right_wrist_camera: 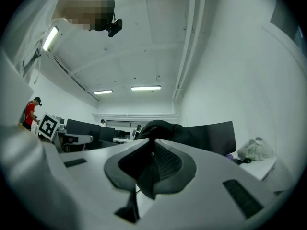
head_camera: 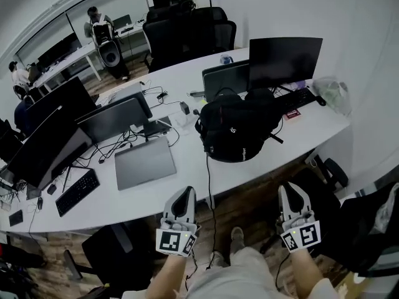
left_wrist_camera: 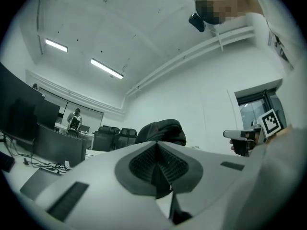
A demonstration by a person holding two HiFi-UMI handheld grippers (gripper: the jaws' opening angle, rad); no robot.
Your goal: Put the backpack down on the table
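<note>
While my left tongs (head_camera: 186,195) and right tongs (head_camera: 292,190) hover pressed together and empty just off the worktop's (head_camera: 268,167) near edge, the black backpack (head_camera: 237,129) lies ahead between them by that edge, closed laptop (head_camera: 144,162) left, monitor (head_camera: 285,61) behind.
</note>
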